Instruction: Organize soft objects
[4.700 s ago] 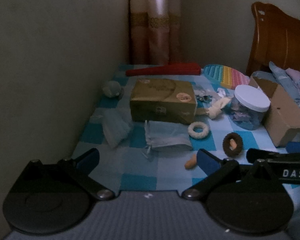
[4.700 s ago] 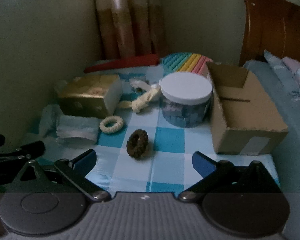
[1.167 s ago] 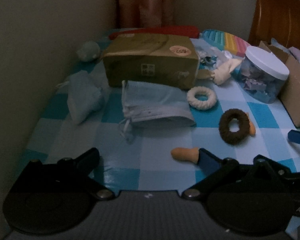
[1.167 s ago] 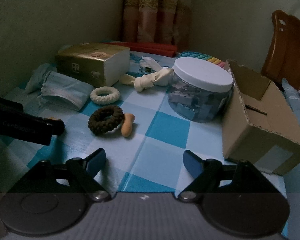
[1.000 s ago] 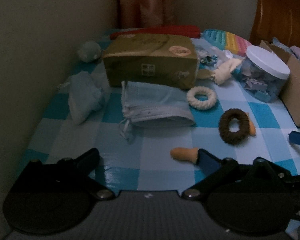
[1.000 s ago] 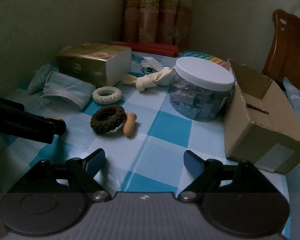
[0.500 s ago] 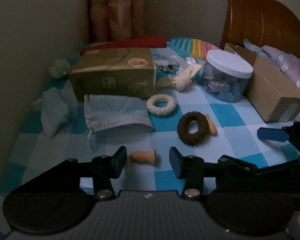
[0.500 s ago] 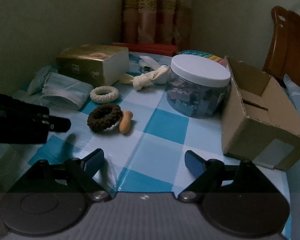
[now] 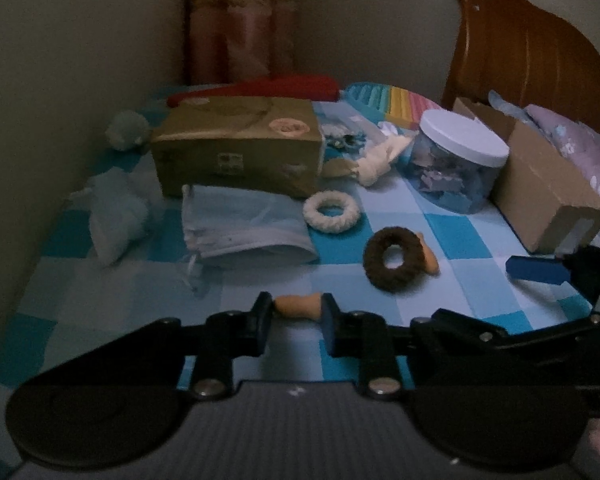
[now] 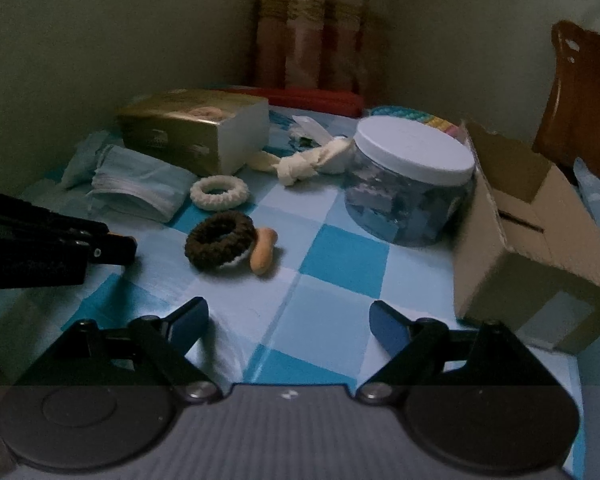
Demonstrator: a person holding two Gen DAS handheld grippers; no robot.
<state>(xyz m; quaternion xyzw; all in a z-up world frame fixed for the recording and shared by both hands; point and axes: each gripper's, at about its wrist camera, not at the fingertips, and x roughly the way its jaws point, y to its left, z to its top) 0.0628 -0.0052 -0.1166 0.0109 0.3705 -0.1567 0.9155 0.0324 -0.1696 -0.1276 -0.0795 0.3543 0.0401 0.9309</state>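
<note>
My left gripper (image 9: 296,310) is shut on a small orange foam earplug (image 9: 298,306) low over the blue checked tablecloth (image 9: 452,232). It shows from the side in the right wrist view (image 10: 118,246). A brown scrunchie (image 9: 394,258) lies ahead with a second orange earplug (image 9: 430,254) touching its right side; both show in the right wrist view, scrunchie (image 10: 220,240) and earplug (image 10: 262,254). A white scrunchie (image 9: 330,212), a folded blue face mask (image 9: 244,226) and a knotted cream cloth (image 9: 380,160) lie beyond. My right gripper (image 10: 288,322) is open and empty above the cloth.
A gold tissue box (image 9: 236,144), a white-lidded jar (image 9: 458,160) and an open cardboard box (image 9: 540,180) stand behind. A crumpled blue cloth (image 9: 116,216) and a pompom (image 9: 128,130) lie by the left wall. A red case (image 9: 260,88) and rainbow pop toy (image 9: 392,100) lie at the back.
My left gripper swung right, came down around the near orange earplug and closed on it. My right gripper stayed open and shifted only slightly.
</note>
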